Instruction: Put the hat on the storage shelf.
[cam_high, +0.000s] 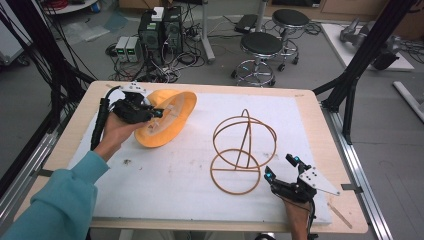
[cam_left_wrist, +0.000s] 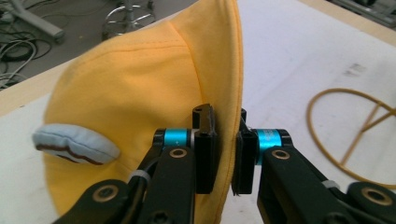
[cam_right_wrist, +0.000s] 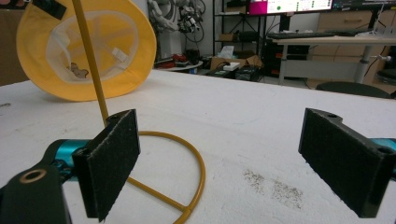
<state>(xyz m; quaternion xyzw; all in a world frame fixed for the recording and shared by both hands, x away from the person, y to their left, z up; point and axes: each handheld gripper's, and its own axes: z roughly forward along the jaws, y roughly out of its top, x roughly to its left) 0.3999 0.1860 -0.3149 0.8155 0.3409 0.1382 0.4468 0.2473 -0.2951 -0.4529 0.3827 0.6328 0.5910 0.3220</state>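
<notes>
A yellow bucket hat (cam_high: 167, 120) stands tilted up on its edge at the left of the white mat, its opening turned toward the middle. My left gripper (cam_high: 159, 113) is shut on its brim; in the left gripper view the brim (cam_left_wrist: 227, 93) runs between the two black pads (cam_left_wrist: 205, 154). A pale blue padded patch (cam_left_wrist: 74, 142) sticks out from the hat's side. A yellow wire stand (cam_high: 242, 140) of rings and an upright rod stands mid-table. My right gripper (cam_high: 282, 166) rests near the front right, open, with its jaws wide apart and empty (cam_right_wrist: 219, 121), facing the stand's base ring (cam_right_wrist: 201, 163) and the hat (cam_right_wrist: 88, 51).
A white foam mat (cam_high: 165, 185) covers most of the wooden table (cam_high: 335, 150). Behind the table are two stools (cam_high: 261, 47), computer boxes with cables (cam_high: 160, 30) and black frame posts (cam_high: 360, 65). A few dark crumbs (cam_right_wrist: 275, 186) lie on the mat.
</notes>
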